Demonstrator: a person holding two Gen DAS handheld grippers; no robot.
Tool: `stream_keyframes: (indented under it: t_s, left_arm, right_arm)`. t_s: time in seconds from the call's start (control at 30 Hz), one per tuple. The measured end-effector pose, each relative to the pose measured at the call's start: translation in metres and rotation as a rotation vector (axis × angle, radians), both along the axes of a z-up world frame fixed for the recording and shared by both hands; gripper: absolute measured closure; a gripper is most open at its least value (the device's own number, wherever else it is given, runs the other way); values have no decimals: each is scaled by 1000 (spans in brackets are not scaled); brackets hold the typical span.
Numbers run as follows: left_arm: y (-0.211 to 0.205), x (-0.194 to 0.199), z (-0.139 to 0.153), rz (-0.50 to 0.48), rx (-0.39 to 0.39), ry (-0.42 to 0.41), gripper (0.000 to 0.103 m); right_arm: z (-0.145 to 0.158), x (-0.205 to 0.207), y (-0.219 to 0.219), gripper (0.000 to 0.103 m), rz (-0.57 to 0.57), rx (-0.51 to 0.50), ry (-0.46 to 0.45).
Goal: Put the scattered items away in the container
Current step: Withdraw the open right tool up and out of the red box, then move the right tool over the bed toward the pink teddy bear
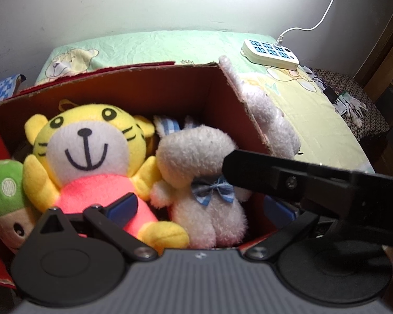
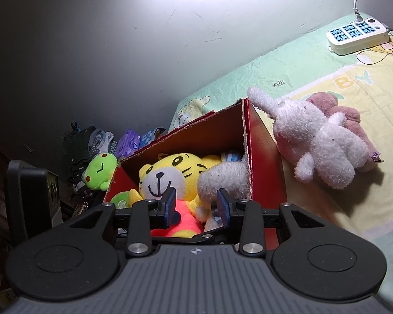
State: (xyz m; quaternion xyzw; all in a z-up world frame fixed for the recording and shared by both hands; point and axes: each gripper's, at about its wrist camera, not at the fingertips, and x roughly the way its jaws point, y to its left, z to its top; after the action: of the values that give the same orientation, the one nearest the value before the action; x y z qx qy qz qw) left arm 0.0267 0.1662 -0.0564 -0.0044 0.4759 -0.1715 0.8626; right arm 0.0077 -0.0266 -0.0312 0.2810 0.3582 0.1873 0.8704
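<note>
- Cardboard box (image 1: 170, 91), red outside, on your bed's quilt (image 1: 314, 110): holds a yellow tiger plush (image 1: 91, 141), a white bunny plush (image 1: 204, 172) with blue bow, and a green mushroom plush (image 1: 5, 191).
- White elephant plush (image 2: 319, 141): outside, leaning on the box's right wall, a pink plush (image 2: 345, 115) behind it.
- Your left gripper (image 1: 199, 209): spread wide, empty, above the box.
- Your right gripper (image 2: 196, 204): narrow gap, gripping nothing.
- Power strip (image 2: 359, 36): far corner.

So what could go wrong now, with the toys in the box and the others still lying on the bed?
1. The box already looks crowded with the yellow tiger and white bunny, so the white plush and brown plush outside may not fit well.
2. The white plush leans against the box wall, so nudging the box could topple it.
3. The right hand-held gripper, open over the toys, might snag one when lifting away.
</note>
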Motion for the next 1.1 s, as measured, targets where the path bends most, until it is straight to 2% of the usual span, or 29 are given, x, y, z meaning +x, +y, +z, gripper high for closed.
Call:
stream_keyframes:
  t_s: [0.3,0.57,0.7,1.1]
  left_arm:
    - [6,-10,10,95,22,-29,1]
    - [6,-18,19,183,79,-54,1]
    - [1,-22,20,213,100,-52,1]
    - [-26,-38,38,283,162,-105,1]
  right_arm:
    - [0,-7,-7,65,3,26,-15]
    - [0,-10,-18,64,15,53,-24]
    - [0,-12,-26,59,27,65,-18]
    - [7,-19,-62,59,49,81,-41]
